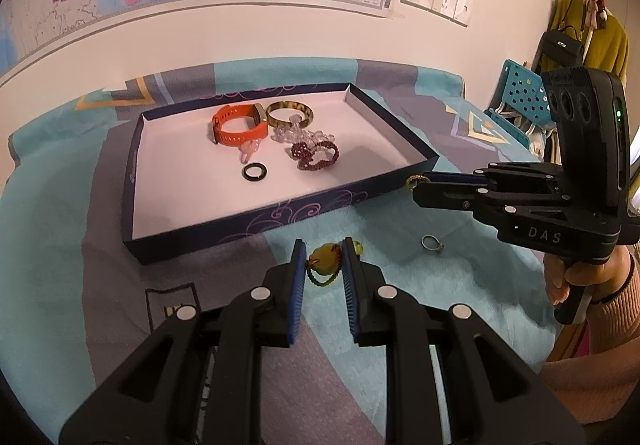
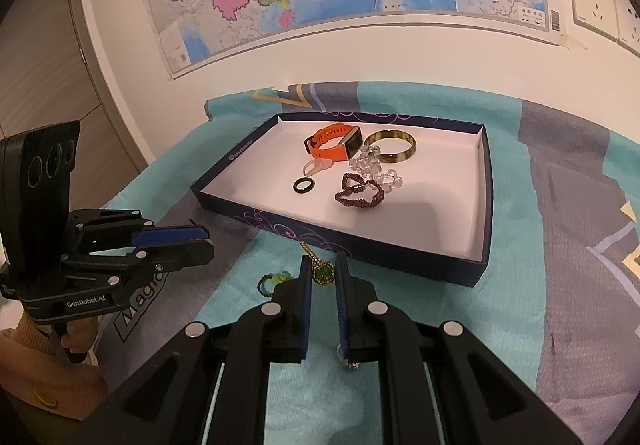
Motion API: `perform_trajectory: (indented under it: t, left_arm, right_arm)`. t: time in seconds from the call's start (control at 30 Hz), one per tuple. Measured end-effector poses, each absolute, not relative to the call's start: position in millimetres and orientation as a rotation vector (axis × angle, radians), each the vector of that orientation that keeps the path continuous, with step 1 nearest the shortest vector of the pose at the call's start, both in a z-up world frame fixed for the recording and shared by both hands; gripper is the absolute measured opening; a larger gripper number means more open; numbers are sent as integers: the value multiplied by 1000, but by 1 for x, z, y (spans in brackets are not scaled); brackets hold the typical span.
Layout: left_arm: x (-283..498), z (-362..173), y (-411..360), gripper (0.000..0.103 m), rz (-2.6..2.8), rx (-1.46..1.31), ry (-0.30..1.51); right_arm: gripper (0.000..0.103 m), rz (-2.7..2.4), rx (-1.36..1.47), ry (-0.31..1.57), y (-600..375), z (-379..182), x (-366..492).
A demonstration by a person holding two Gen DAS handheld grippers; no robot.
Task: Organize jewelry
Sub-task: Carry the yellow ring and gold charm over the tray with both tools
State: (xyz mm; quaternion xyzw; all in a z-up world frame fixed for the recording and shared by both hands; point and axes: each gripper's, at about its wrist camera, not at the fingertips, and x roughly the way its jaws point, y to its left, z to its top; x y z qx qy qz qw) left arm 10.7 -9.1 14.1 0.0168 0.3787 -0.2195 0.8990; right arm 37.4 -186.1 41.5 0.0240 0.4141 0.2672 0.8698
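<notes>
A dark blue tray (image 1: 256, 223) (image 2: 400, 251) holds an orange watch (image 1: 236, 127) (image 2: 332, 147), a tortoiseshell bangle (image 1: 290, 113) (image 2: 394, 149), clear beads (image 1: 298, 135) (image 2: 376, 169), a purple bead bracelet (image 1: 316, 157) (image 2: 360, 195) and a black ring (image 1: 255, 172) (image 2: 304, 185). My left gripper (image 1: 323, 255) (image 2: 200, 237) is around a yellow-green beaded piece (image 1: 324, 263) (image 2: 276, 281) on the cloth; whether it grips is unclear. My right gripper (image 2: 323, 271) (image 1: 418, 185) is shut on a green beaded piece (image 2: 323, 272) (image 1: 414, 181), held near the tray's front edge.
A silver ring (image 1: 432, 243) lies on the teal and grey cloth (image 1: 400, 285) right of my left gripper. A blue perforated basket (image 1: 520, 97) stands at the table's far right. A wall with a map and sockets is behind.
</notes>
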Motion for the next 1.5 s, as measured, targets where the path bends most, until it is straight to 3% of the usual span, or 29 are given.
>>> perform_trajectory:
  t: [0.87,1.5]
  left_arm:
    - [64,26,-7,18,-417,10,768]
    - [116,-3,-17,18,-380,8,844]
  right_arm:
    - [10,576,77,865,-184,42,84]
    - [10,565,50,947,-163,16,125]
